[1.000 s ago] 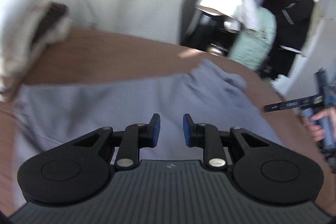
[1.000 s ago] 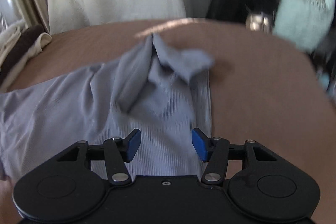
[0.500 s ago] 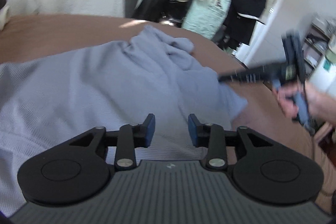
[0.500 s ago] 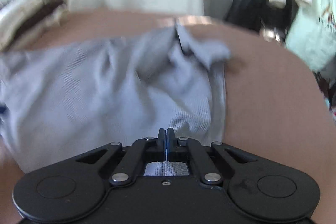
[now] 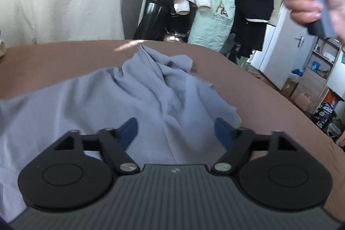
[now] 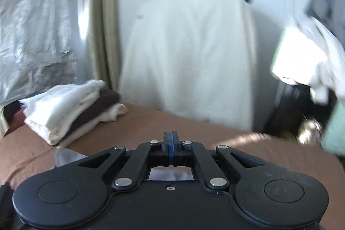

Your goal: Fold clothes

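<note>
Below spread jaws, grey shirt (image 5: 151, 100) (rumpled, ungripped)

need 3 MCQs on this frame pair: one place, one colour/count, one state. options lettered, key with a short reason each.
1. Where does the stack of folded clothes sit in the right wrist view?
A. left side of the brown bed cover, near the curtain
B. on the white door
C. between the left gripper's fingers

2. What colour is the garment spread in front of the left gripper?
A. red
B. grey-blue
C. black

3. How do the grippers stand?
A. both open
B. left shut, right open
C. left open, right gripper shut

Key:
1 A: the stack lies on the cover's left part, below the curtain.
2 B: the ribbed cloth is grey-blue against the brown cover.
3 C: the left fingers are spread wide over the garment; the right pads are pressed together. Whether they pinch cloth cannot be told.
</note>
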The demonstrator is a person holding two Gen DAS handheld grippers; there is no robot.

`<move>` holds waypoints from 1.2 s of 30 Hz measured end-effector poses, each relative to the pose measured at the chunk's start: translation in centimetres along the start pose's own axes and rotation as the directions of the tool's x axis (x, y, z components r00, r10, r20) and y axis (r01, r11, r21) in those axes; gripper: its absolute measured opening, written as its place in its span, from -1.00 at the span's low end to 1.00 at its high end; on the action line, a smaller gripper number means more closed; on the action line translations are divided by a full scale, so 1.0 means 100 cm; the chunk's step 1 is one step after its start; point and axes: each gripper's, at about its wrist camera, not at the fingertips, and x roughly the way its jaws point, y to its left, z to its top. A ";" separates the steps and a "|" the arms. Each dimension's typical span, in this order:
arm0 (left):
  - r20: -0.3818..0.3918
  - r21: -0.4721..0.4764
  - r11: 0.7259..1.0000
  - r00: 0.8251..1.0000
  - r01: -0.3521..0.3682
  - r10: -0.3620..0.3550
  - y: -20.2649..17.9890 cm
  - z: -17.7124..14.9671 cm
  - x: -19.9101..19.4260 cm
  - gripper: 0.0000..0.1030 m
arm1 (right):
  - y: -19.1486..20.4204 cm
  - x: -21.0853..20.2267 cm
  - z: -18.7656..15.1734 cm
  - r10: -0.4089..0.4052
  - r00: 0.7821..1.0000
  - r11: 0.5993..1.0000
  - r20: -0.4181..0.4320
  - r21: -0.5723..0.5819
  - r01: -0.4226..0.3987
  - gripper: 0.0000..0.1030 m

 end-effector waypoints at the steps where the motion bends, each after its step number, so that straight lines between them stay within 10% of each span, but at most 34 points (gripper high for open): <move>1: -0.027 0.018 1.000 1.000 -0.014 0.015 -0.004 -0.001 0.007 0.57 | 0.003 0.003 0.000 -0.002 1.000 1.000 -0.014 -0.017 0.002 -0.99; 11: -0.208 0.240 0.949 0.944 -0.203 0.255 -0.034 -0.009 0.070 0.54 | -0.065 0.023 -0.130 0.021 0.958 0.920 -0.285 0.380 0.094 -0.34; 18: -0.108 -0.103 0.993 0.993 -0.052 0.041 0.022 0.026 0.033 -0.43 | -0.105 -0.001 -0.182 -0.095 0.918 0.896 -0.384 0.368 0.247 -0.02; 36: -0.060 -0.068 0.995 0.996 -0.069 0.065 0.029 0.040 0.029 -0.77 | -0.108 0.003 -0.251 -0.031 0.900 0.843 -0.434 0.473 0.257 0.00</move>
